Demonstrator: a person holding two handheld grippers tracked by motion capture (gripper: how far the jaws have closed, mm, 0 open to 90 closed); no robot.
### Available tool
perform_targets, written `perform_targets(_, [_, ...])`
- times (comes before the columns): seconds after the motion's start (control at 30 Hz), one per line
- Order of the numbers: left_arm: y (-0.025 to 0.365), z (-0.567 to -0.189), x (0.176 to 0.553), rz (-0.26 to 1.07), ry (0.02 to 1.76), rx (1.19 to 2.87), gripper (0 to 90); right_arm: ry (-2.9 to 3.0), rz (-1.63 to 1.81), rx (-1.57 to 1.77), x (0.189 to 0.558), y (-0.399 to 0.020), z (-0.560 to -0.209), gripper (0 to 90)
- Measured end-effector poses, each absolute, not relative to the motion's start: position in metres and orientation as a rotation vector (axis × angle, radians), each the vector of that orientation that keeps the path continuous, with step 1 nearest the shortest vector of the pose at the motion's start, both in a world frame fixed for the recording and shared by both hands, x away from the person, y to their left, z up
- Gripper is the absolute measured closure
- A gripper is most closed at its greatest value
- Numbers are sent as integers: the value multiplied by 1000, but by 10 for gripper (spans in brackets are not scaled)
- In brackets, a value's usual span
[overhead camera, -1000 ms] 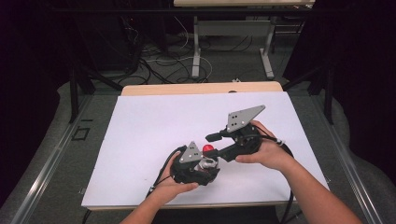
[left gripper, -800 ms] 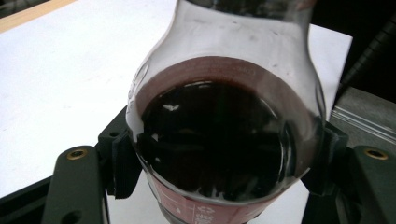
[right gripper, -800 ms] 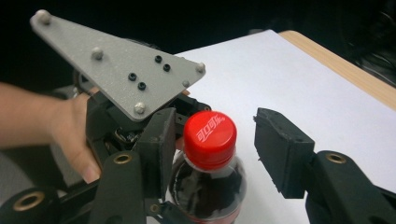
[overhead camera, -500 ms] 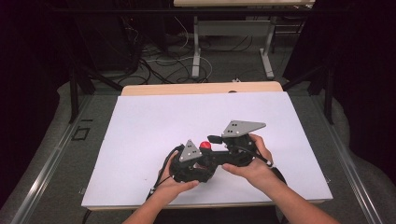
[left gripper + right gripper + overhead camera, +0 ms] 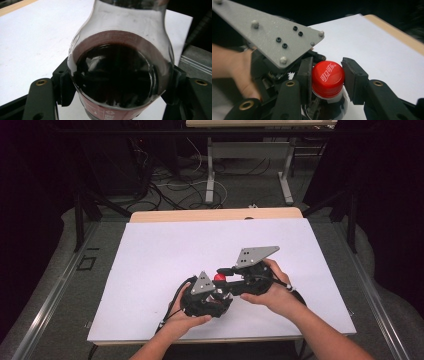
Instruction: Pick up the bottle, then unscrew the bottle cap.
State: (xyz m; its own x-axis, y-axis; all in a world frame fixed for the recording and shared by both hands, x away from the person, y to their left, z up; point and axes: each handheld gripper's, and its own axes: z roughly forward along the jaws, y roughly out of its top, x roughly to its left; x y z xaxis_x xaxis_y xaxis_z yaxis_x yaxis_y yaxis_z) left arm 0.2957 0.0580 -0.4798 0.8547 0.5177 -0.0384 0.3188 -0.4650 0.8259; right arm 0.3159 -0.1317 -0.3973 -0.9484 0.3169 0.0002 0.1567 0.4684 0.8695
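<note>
A clear plastic bottle [image 5: 117, 75] of dark cola has a red cap [image 5: 327, 76]. My left gripper [image 5: 117, 85] is shut on the bottle's body, with a pad pressed against each side. In the high view the left gripper [image 5: 212, 295] holds the bottle just above the near middle of the table, and the red cap [image 5: 219, 277] points up. My right gripper [image 5: 327, 72] reaches in from the right. Its jaws have just been closing, and both pads now sit against the cap's sides. The right gripper [image 5: 225, 275] carries its grey plate [image 5: 255, 255] on top.
A white sheet covers the table [image 5: 165, 250], and a wooden edge [image 5: 215, 214] shows at the back. Beyond it stand metal table legs [image 5: 210, 175] and loose cables [image 5: 170, 185] on the floor. Metal rails [image 5: 55, 290] run along both sides of the table.
The right gripper has shifted slightly left and nearer, toward the left gripper, and its jaws have closed around the red cap. The left gripper and the bottle have stayed in place.
</note>
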Motion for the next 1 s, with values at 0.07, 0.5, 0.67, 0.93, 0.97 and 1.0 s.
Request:
perform_targets(0.07, [58,-479,294,262,601,2097,296,2616,1499,350,324,-135,-395,615])
perform_targets(0.5, [60,-479,294,271,626,2095,296,2673,1486,250,335,-133,-392,504])
perform_targets(0.67, [60,-479,296,298,671,2064,295,2558,1406,471,315,-127,-396,497])
perform_targets(0.93, [58,-480,295,309,714,2047,295,2397,1425,711,301,-123,-396,547])
perform_targets(0.97, [58,-480,295,312,721,2049,295,2388,1432,732,300,-121,-398,585])
perform_targets(1.0, [57,-480,294,316,727,2051,295,2398,1422,736,299,-120,-398,602])
